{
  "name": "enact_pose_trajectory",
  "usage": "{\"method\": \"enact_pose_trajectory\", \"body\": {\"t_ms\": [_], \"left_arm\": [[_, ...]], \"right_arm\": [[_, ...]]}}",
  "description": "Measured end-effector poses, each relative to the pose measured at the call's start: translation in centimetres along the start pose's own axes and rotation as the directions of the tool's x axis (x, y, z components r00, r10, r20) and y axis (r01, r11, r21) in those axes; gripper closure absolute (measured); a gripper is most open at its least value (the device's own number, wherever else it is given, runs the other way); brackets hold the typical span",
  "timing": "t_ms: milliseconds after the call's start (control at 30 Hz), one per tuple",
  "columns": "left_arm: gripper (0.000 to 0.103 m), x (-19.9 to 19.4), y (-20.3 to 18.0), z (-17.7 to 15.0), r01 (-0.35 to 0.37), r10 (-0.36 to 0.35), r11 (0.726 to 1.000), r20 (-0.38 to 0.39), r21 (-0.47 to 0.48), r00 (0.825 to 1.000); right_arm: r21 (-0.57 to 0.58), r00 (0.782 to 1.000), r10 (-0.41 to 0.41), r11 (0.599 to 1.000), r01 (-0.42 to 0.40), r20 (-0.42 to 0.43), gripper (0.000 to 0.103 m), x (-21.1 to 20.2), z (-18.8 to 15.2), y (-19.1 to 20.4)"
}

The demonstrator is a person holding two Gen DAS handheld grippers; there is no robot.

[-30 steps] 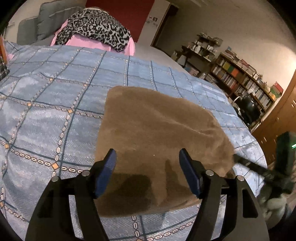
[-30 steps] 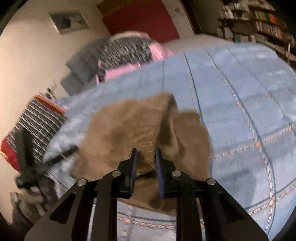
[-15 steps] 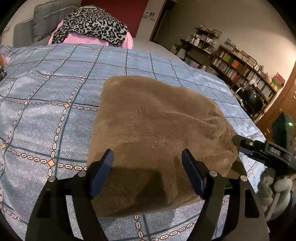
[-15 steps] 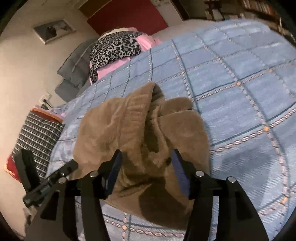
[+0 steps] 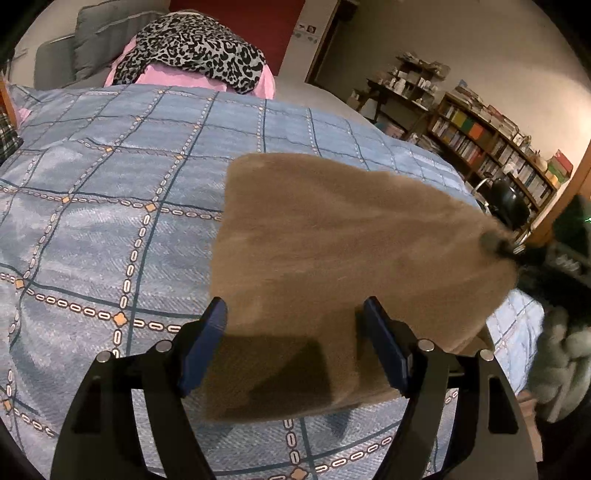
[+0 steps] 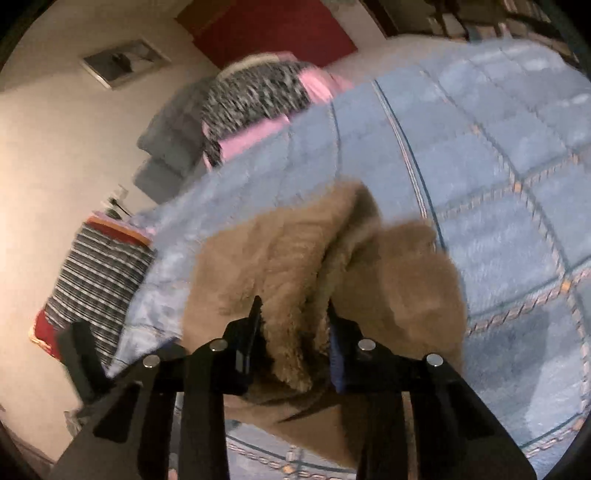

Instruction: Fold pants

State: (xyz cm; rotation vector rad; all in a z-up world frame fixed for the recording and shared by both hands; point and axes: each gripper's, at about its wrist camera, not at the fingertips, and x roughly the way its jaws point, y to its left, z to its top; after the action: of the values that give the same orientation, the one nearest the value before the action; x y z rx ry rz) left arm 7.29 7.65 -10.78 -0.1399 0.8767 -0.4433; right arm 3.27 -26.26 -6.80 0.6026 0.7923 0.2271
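Now right hand-held gripper, just closing, pinches the brown pants fold.

Before me spreads a bed under a blue checked cover, grey cushions and a leopard-print throw at its head below a red wall panel, crowded bookshelves lining the beige wall on my right.

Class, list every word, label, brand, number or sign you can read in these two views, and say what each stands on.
No text can be read.
Book spines on the bookshelf: too small.
Small sign on the wall by the door: too small.
Framed picture: blurred; no words made out.
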Motion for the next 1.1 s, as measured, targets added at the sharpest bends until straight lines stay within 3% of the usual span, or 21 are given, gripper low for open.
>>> {"method": "enact_pose_trajectory", "body": {"t_ms": [100, 233, 300, 433, 500, 633, 767, 867, 933, 1100], "left_arm": [[0.025, -0.5, -0.5, -0.1, 0.014, -0.014, 1.0, 0.008, 0.009, 1.0], [0.022, -0.4, -1.7, -0.9, 0.049, -0.048, 0.997, -0.011, 0.055, 0.999], [0.021, 0.2, -2.2, -1.7, 0.05, -0.047, 0.995, -0.035, 0.087, 0.998], [0.021, 1.7, -1.8, -3.1, 0.034, -0.027, 0.997, -0.088, 0.071, 0.996], [0.019, 2.0, -1.0, -3.6, 0.032, -0.027, 0.998, -0.093, 0.047, 0.995], [0.019, 1.6, -1.1, -3.6, 0.016, -0.012, 0.999, -0.089, 0.043, 0.996], [0.019, -0.8, -2.4, -2.6, -0.027, 0.028, 0.996, -0.01, 0.087, 1.0], [0.019, -2.2, -3.3, -1.0, -0.033, 0.028, 0.995, 0.051, 0.093, 0.998], [0.019, -2.2, -4.1, 0.5, -0.028, 0.021, 0.995, 0.074, 0.098, 0.997], [0.02, 0.3, -5.8, 4.3, -0.011, 0.003, 0.994, 0.08, 0.106, 0.997]], "right_arm": [[-0.03, 0.998, 0.011, 1.0, -0.009, 0.061, 0.073, -3.0, 0.7, 0.9], [-0.024, 0.992, -0.052, 0.998, 0.055, 0.116, 0.073, -6.3, -0.3, -0.9], [0.02, 0.99, -0.098, 0.995, 0.097, 0.104, 0.073, -6.5, -1.4, -3.0], [0.114, 0.992, -0.124, 0.985, 0.126, -0.025, 0.072, -3.5, -5.3, -7.8], [0.11, 0.994, -0.113, 0.987, 0.113, -0.013, 0.071, -3.2, -5.9, -8.1], [0.079, 0.994, -0.112, 0.991, 0.112, 0.0, 0.059, -3.3, -5.4, -7.9], [0.001, 0.978, -0.203, 0.979, 0.203, 0.056, 0.049, -5.2, -5.1, -7.0], [-0.038, 0.946, -0.289, 0.954, 0.298, 0.149, 0.047, -6.9, -4.4, -5.9], [-0.069, 0.935, -0.295, 0.947, 0.313, 0.195, 0.047, -7.4, -3.6, -4.8], [-0.119, 0.939, -0.262, 0.949, 0.293, 0.223, 0.047, -5.9, -1.4, -2.9]]}}
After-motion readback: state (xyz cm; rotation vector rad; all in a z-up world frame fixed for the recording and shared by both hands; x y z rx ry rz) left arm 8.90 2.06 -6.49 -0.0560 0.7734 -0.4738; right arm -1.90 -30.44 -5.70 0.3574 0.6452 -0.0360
